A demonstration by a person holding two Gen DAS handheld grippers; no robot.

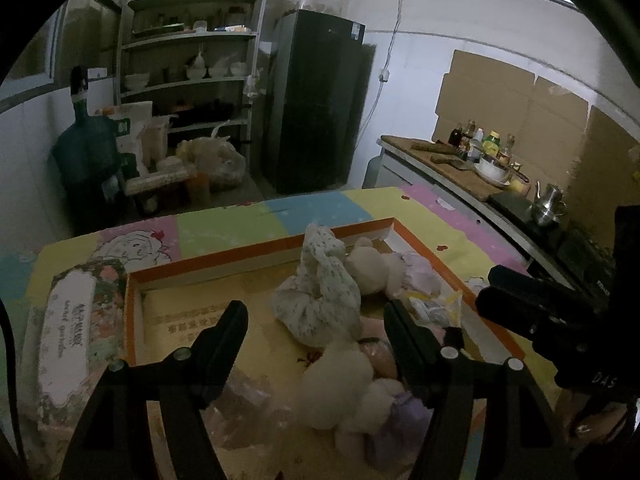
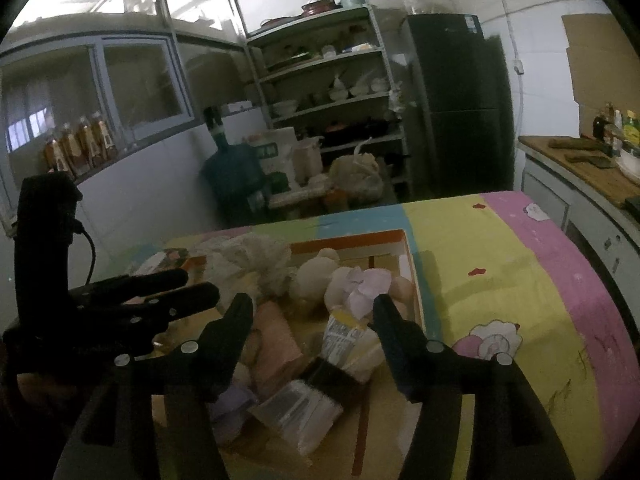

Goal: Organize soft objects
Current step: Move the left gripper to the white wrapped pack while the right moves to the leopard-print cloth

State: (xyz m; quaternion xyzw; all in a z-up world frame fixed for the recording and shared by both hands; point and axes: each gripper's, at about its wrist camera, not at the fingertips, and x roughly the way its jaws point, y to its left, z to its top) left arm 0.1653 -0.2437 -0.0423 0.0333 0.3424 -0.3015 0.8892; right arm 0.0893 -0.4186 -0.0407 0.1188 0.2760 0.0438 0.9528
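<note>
My left gripper (image 1: 316,316) hangs wide open over the orange-rimmed box (image 1: 256,250); the speckled cloth bundle (image 1: 320,296) sits at twelve o'clock, long axis upright. My right gripper (image 2: 312,308), also open and empty, is farther off at three o'clock, so I judge left nearer.

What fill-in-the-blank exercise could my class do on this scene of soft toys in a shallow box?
1. The shallow cardboard box holding the toys has an ____ rim.
2. Both the left gripper and the right gripper have jaws that are ____.
3. The tall dark fridge stands beside a metal ____ unit.

Missing words: orange; open; shelf
</note>
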